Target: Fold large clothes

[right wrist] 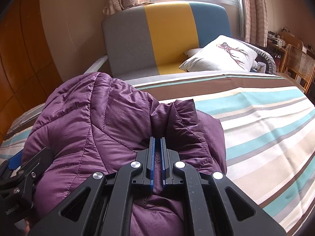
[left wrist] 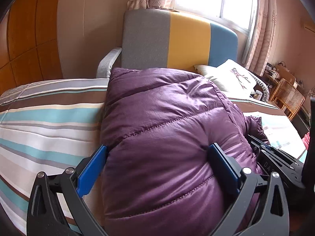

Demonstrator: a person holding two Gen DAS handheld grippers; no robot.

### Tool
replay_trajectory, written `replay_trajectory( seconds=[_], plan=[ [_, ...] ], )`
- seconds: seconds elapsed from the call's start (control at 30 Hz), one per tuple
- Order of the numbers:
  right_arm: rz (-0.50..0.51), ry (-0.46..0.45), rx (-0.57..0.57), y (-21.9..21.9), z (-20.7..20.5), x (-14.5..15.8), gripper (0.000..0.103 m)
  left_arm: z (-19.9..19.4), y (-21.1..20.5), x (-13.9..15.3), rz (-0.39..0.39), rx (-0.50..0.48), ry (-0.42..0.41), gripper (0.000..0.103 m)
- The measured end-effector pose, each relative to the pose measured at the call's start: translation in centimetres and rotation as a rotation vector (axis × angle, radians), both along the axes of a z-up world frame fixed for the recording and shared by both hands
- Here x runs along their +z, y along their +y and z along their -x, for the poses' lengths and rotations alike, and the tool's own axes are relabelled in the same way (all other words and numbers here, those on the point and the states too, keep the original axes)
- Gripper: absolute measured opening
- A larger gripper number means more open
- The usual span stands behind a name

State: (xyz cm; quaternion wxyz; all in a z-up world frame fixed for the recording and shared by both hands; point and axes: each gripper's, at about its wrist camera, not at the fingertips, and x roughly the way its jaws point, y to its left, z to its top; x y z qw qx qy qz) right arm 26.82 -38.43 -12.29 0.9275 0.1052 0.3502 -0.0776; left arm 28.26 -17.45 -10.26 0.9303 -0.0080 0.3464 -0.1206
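A puffy purple quilted down jacket (left wrist: pixel 167 129) lies bunched on a bed covered by a sheet striped in teal, brown, cream and grey (left wrist: pixel 39 118), near the edge closest to the cameras, with a padded headboard in grey, yellow and blue panels (left wrist: pixel 177 43) beyond it and a white cushion printed with a deer (right wrist: pixel 222 55) lying further up the bed. The left gripper (left wrist: pixel 157 161) straddles a thick, rounded fold of the jacket: its blue pads sit wide apart on either side of the bulge, touching or pressing the fabric, so it looks like a broad clamp on the padded bulk, though how firmly it bites is hard to judge. The right gripper (right wrist: pixel 157 151) has its jaws nearly together, with a thin pinch of purple cloth showing between the blue pads, so it is gripping an edge or seam of the same jacket. The two grippers are close to each other, each visible at the edge of the other's view. As for progress, the jacket already appears gathered into a compact, doubled-up mound, not spread flat, which suggests at least one fold has been made; which part is folded onto which I cannot tell. It is not yet a neat flat packet: it looks rumpled on the right, and both grippers hold it, so setting it down, smoothing and releasing seem to remain.
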Motion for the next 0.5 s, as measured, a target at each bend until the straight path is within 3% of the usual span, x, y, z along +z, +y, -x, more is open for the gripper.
replay_trajectory(
  seconds=[0.27,0.33,0.37,0.43,0.47,0.5],
  plan=[
    [-0.011,0.000,0.007,0.0,0.2,0.7,0.005,-0.3,0.6,-0.1,0.024,-0.008,0.025,0.101],
    [-0.020,0.007,0.014,-0.2,0.7,1.4,0.009,-0.4,1.3,0.2,0.048,-0.019,0.057,0.101],
    [-0.023,0.004,0.016,-0.2,1.0,1.9,0.018,-0.3,1.4,0.4,0.054,-0.024,0.067,0.101],
    [-0.026,-0.011,0.020,0.0,1.8,2.8,0.054,0.1,2.2,0.9,0.064,-0.026,0.077,0.101],
    [-0.014,-0.030,0.018,0.2,2.6,3.6,0.079,0.4,2.6,1.2,0.066,-0.020,0.071,0.101],
    [0.004,-0.041,0.017,0.4,3.1,4.1,0.080,0.7,2.8,1.3,0.066,-0.019,0.066,0.101]
  ],
)
